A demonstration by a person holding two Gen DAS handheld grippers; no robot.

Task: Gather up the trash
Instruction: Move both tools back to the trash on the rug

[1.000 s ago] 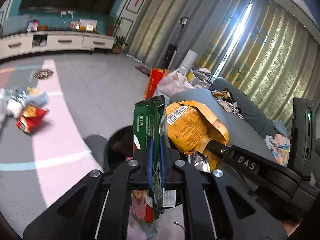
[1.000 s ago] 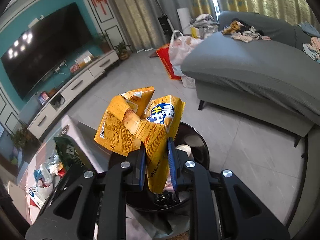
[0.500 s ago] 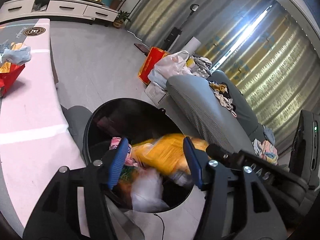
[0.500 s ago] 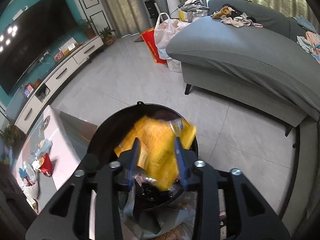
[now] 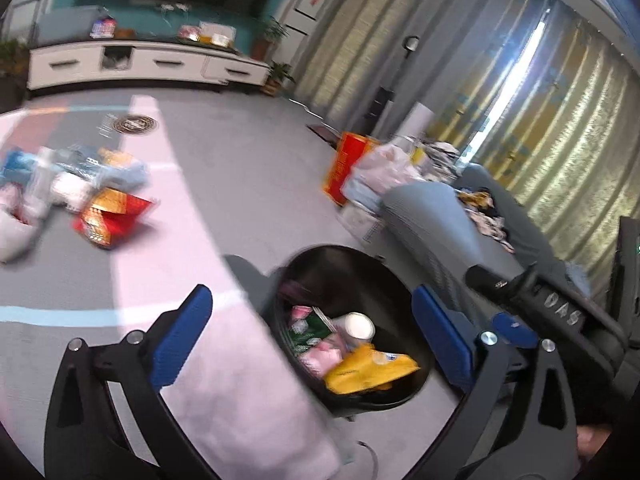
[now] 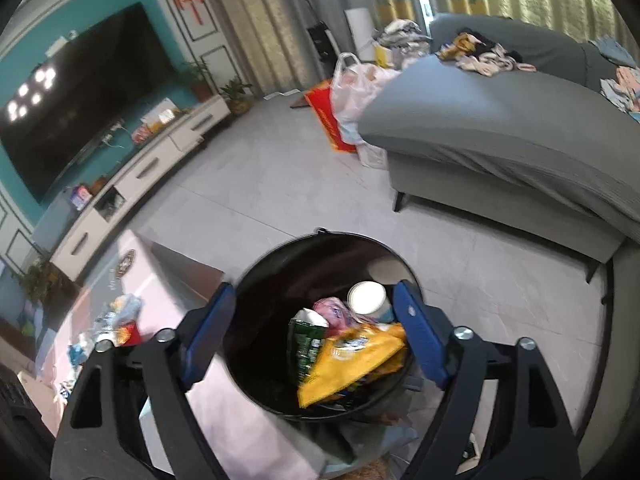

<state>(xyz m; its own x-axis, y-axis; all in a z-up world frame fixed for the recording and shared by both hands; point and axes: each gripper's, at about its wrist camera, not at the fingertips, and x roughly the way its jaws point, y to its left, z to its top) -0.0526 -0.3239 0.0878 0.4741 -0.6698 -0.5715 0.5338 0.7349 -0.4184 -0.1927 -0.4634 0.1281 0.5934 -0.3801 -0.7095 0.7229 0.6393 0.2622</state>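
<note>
With both tools poised above the black trash bin [image 6: 280, 264], the left gripper [image 5: 316, 340] has its blue pads [image 5: 182, 340] spread wide and nothing between them. The right gripper [image 6: 316, 336] is likewise splayed to its full width and carries nothing; its blue-lined fingers [image 6: 420, 340] frame the bin's mouth from above. Inside the bin lie a yellow snack bag [image 6: 352, 356], crumpled against the near wall, a green packet [image 6: 306, 344] just beside it, a pink wrapper [image 6: 334, 308] and a white cup [image 6: 366, 298] standing toward the far side. The left wrist view shows the same bin [image 5: 320, 256] beside the edge of a pink and grey mat [image 5: 160, 248], with the yellow bag [image 5: 368, 368] inside it. More litter sits well apart on that mat: a red snack bag [image 5: 108, 216] touching a blurred heap of pale and blue wrappers [image 5: 68, 180]. A grey sofa [image 6: 500, 132] strewn with clothes stands beyond the bin, and a white TV cabinet [image 6: 140, 180] lines the teal wall.
</note>
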